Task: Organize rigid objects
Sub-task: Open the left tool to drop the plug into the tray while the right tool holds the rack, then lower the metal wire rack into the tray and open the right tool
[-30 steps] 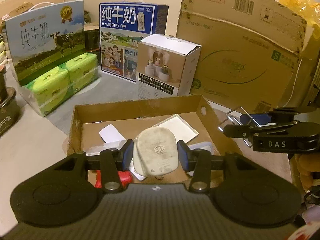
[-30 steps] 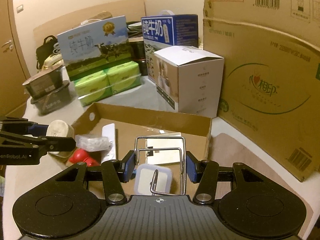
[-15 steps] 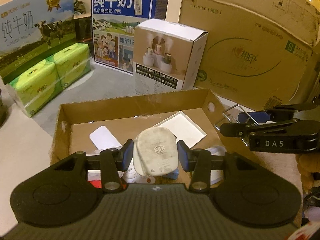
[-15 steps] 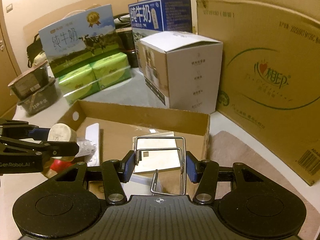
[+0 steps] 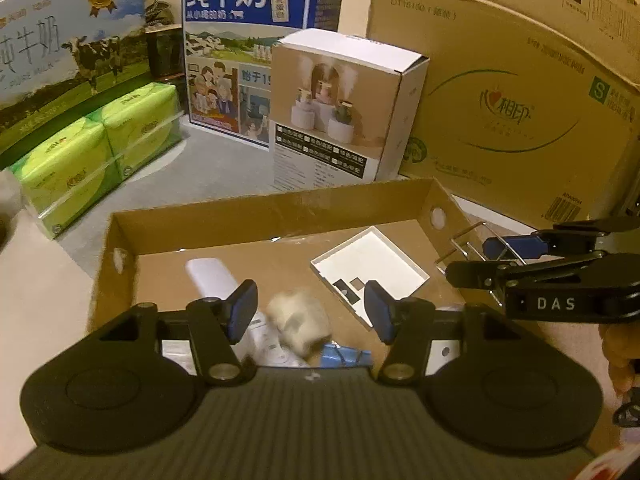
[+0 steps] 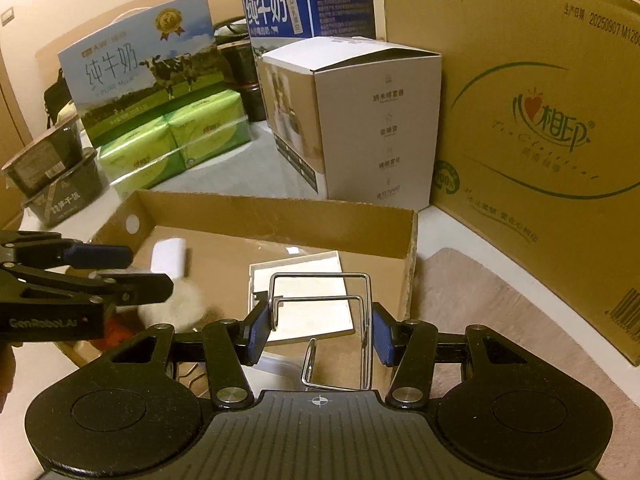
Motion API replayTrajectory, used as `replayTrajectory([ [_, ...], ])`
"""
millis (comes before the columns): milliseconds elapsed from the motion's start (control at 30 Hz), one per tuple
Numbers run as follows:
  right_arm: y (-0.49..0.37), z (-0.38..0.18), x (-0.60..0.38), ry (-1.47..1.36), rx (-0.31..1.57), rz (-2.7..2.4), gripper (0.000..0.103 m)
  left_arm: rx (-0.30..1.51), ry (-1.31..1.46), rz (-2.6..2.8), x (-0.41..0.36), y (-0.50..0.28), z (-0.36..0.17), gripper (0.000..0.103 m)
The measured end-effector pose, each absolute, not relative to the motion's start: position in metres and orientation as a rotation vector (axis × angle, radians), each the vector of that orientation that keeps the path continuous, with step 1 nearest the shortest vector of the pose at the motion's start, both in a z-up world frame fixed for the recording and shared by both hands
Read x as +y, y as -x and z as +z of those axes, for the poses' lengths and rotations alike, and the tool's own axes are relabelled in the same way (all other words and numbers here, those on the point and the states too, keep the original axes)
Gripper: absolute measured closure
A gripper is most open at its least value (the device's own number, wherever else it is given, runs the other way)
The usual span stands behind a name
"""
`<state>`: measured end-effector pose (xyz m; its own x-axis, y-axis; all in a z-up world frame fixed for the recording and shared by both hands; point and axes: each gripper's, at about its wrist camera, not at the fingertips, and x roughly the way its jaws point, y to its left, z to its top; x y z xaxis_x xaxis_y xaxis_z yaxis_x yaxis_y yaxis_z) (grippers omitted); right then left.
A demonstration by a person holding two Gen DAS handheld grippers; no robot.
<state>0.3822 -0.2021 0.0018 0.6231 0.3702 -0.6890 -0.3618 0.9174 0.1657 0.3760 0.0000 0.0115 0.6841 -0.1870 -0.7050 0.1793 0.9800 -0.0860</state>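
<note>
While the left gripper point(image 5: 306, 314) hangs over the cardboard tray point(image 5: 256, 216) with jaws wide and empty, the blurred white plug point(image 5: 299, 322) sits below them, probably dropping or just landed among the tray's clutter. The right gripper point(image 6: 318, 330) pinches a wire rack point(image 6: 320, 304) by its side bars above the tray's near corner. That rack looks light, stiff and slippery; gripping both parallel bars suits it best

Plug point(image 5: 299, 322) in tray point(image 5: 256, 216), L of lid point(image 5: 370, 266)
</note>
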Motion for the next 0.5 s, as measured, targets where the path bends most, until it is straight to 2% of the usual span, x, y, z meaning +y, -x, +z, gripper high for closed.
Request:
replayTrajectory([
  [500,-0.375,0.013,-0.197,-0.009,0.777,0.415,0.051,0.776,0.026,-0.172,0.025,-0.348,0.021,0.048],
])
